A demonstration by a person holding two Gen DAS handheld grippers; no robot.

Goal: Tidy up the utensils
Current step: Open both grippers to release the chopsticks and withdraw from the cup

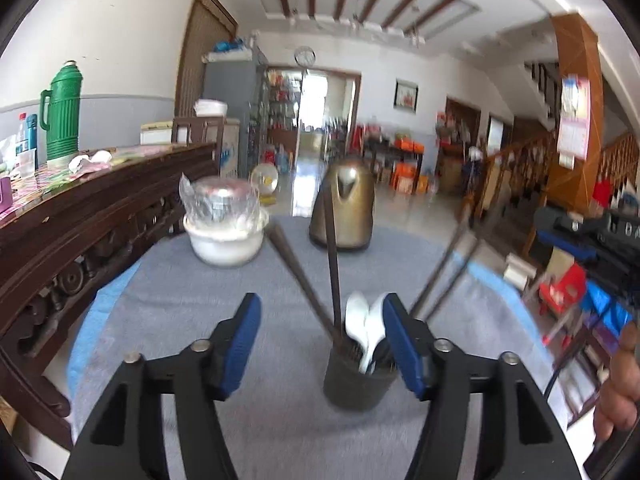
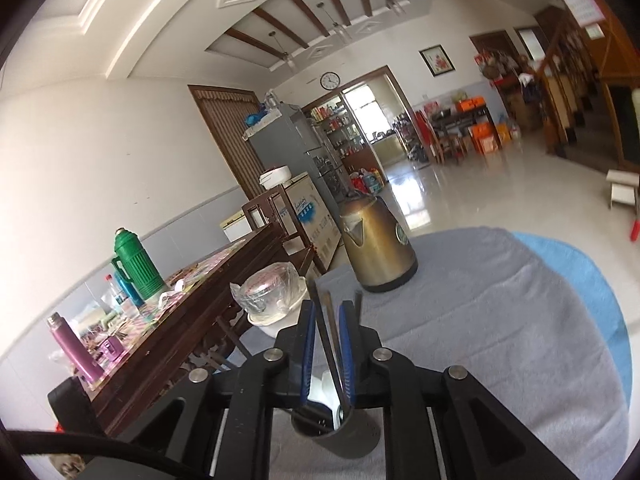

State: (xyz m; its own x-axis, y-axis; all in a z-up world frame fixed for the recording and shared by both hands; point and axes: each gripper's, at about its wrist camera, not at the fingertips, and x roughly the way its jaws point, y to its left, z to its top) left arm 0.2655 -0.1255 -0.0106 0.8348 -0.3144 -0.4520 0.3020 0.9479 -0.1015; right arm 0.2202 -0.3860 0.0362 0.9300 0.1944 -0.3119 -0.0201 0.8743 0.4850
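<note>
A dark utensil cup (image 1: pixel 356 384) stands on the grey tablecloth (image 1: pixel 200 308), holding white spoons (image 1: pixel 362 328) and dark chopsticks (image 1: pixel 332 248) that lean outward. My left gripper (image 1: pixel 320 302) is open, its blue pads on either side of the cup's top and apart from it. A blurred pair of chopsticks (image 1: pixel 440 272) leans right from the cup. In the right wrist view my right gripper (image 2: pixel 327 306) hangs just above the cup (image 2: pixel 336 432), its blue pads a narrow gap apart with chopsticks (image 2: pixel 330 344) running between them, not visibly pressed.
A brass-coloured kettle (image 1: pixel 344 212) (image 2: pixel 378 252) stands at the table's far side. A white bowl (image 1: pixel 224 244) (image 2: pixel 264 326) under wrapped glassware sits far left. A dark wooden sideboard (image 1: pixel 100 208) with a green thermos (image 1: pixel 64 112) flanks the table. A hand (image 1: pixel 620 384) shows at right.
</note>
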